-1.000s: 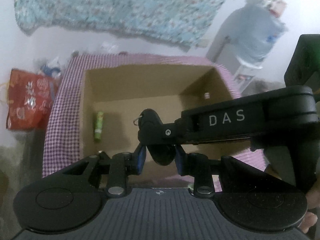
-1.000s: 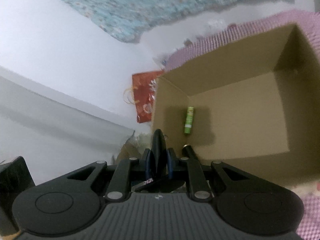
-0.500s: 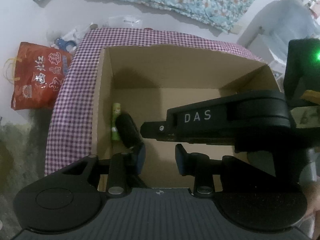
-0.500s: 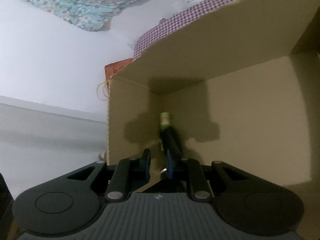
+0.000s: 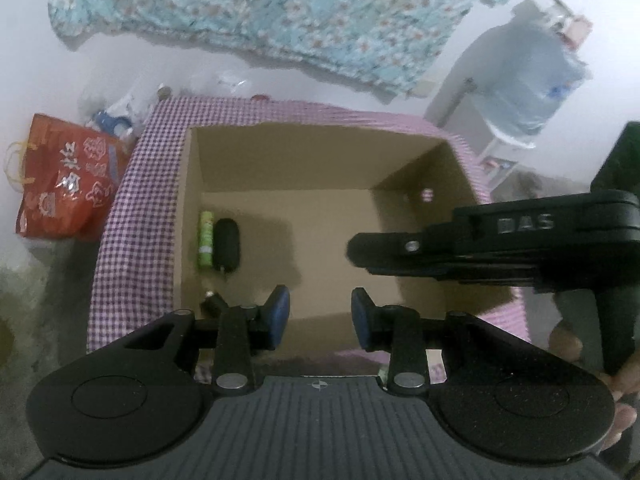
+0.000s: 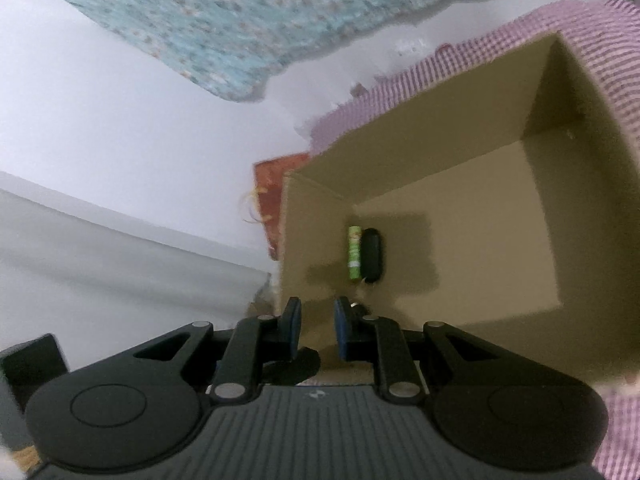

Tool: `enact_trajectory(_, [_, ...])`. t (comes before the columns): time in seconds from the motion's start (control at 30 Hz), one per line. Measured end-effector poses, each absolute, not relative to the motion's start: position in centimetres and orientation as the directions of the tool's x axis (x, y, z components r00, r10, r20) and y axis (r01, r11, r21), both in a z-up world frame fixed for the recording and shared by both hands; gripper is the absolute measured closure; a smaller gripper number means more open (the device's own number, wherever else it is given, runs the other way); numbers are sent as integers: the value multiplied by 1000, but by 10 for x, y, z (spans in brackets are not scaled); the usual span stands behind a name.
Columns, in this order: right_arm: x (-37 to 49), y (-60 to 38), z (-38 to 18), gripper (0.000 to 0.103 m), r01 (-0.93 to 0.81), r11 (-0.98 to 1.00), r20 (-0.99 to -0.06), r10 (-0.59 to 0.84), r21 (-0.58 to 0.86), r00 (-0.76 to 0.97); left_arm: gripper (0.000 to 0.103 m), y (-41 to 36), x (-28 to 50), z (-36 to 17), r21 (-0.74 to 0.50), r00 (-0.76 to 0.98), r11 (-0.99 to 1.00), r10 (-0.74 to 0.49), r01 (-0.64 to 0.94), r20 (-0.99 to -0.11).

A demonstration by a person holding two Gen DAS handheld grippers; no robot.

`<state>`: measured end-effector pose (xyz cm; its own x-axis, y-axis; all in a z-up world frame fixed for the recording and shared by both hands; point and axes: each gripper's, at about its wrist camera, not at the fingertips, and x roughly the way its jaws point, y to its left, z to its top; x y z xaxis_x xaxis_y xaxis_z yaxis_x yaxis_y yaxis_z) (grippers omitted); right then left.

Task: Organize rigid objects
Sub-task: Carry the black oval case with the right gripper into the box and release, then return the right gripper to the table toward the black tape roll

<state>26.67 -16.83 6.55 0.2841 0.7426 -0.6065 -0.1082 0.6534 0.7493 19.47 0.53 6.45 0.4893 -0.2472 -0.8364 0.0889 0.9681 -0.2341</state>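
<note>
An open cardboard box [image 5: 188,184] [image 6: 440,152] stands on a purple checked cloth. On its floor at the left a black oval object [image 5: 226,244] [image 6: 372,254] lies beside a green tube [image 5: 205,238] [image 6: 353,252]. A small dark item [image 5: 212,302] lies near the box's front left corner. My left gripper [image 5: 320,312] is open and empty above the box's near side. My right gripper [image 6: 316,322] is open and empty over the box's front left edge; its arm [image 5: 480,248] crosses the left wrist view from the right.
A red printed bag [image 5: 60,184] [image 6: 272,200] lies left of the box. The purple checked cloth [image 5: 136,216] [image 6: 616,60] surrounds the box. A floral blue fabric [image 5: 260,12] hangs on the white wall behind. A large water bottle [image 5: 520,88] stands at the back right.
The black object left my right gripper and now lies in the box beside the green tube. My right gripper opened and drew back up. Both grippers pulled away from the box floor.
</note>
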Motion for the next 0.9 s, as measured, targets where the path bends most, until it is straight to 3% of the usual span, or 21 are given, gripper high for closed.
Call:
enact_trajectory(0.17, [216, -202, 88, 83, -160, 635, -559, 753, 756, 347, 69, -5, 155, 76, -252, 512, 957, -288, 140, -809])
enact_trajectory(0.3, [173, -219, 86, 83, -191, 668, -573, 726, 720, 381, 69, -15, 124, 66, -246, 505, 953, -303, 178, -808])
enact_trajectory(0.7, [104, -215, -21, 83, -38, 778, -736, 607, 627, 299, 69, -31, 72, -17, -224, 364, 956, -281, 191, -888])
enact_trajectory(0.9, [107, -198, -37, 83, -48, 788, -751, 601, 614, 273, 69, -39, 57, -47, -169, 324, 963, -232, 211, -917])
